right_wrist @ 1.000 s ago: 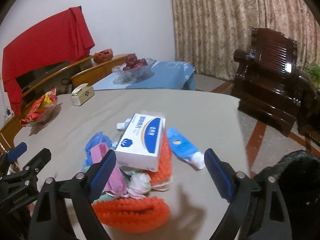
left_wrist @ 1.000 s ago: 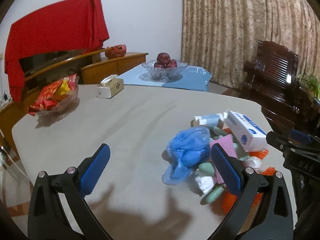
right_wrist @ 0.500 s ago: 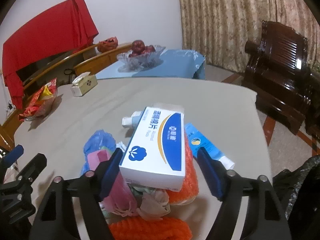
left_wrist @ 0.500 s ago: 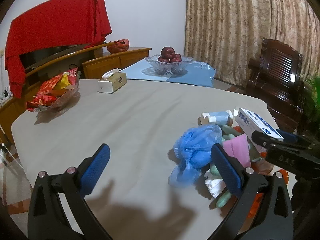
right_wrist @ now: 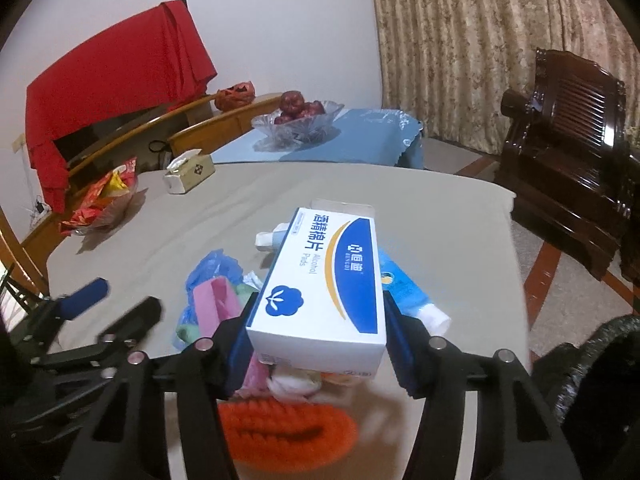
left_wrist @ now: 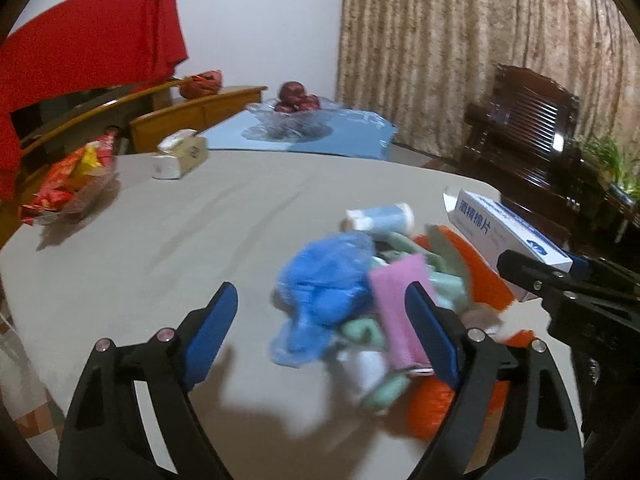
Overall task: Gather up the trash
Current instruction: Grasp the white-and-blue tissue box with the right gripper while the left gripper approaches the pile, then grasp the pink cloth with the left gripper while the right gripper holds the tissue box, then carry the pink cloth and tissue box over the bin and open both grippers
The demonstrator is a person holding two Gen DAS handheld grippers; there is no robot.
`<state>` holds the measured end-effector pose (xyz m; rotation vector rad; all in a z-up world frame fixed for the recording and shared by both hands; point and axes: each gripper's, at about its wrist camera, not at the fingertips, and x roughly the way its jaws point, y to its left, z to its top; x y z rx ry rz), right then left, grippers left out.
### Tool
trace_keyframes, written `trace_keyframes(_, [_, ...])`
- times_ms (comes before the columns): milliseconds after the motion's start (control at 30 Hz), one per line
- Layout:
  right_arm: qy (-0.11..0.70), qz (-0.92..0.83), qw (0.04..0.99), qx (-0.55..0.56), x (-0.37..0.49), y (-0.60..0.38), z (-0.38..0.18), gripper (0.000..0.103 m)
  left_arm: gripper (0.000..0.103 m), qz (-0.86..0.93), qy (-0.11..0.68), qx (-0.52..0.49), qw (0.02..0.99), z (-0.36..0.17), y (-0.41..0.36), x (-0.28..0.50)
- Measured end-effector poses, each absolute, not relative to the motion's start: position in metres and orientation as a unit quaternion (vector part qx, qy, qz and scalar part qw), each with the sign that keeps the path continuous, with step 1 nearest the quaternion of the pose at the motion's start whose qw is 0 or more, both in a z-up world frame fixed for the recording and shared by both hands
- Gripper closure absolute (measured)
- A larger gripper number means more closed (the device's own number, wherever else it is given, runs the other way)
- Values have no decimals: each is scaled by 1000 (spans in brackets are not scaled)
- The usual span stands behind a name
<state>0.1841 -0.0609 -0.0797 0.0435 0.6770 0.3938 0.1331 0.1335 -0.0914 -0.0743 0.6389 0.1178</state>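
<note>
A grey-clothed table (right_wrist: 224,216) fills a curtained sitting room. The alcohol-pad box (right_wrist: 324,280) sits between the right gripper (right_wrist: 320,332)'s 2 blue pads, clamped at its near end, raised above the trash pile (left_wrist: 376,304). A black bag (right_wrist: 600,364) waits at 4 o'clock. Gripped so near 1 end, the box may pivot and slip. The left gripper (left_wrist: 324,336) hangs open, empty, at the pile's 9 o'clock.

white-blue box (right_wrist: 320,280) raised above trash pile (right_wrist: 224,304).
</note>
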Motion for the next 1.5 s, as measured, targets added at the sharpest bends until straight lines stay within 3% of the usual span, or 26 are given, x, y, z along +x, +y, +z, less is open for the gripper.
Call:
trace_keyframes(167, [324,179,928,31,175,-86,-75,46,28,32,326,-32,944,-99,112,146])
trace_keyframes(267, [323,170,930,30,172,-96,-76,46,38,22,339,-28,940,-109,102,156])
trace_keyframes(433, [325,166,931,31,168,-102,-78,46,78,-1,367,-26,930,-126,91,171])
trace_keyframes(533, [319,166,933,25,164,-104,-75,46,88,-7,358,-38,933,-126,95,167])
trace_keyframes(1033, [258,157,953,33,129,-140,-30,46,92,-39,261,-57,963,-38,90,137])
trace_keyframes(1233, [244,121,961,36,109,-178,-15,46,92,-110,257,-59,958,-21,39,130])
trace_keyframes(1500, [280,33,958,43,75,-252,-35,46,92,-212,292,-32,932,-44,-58,126])
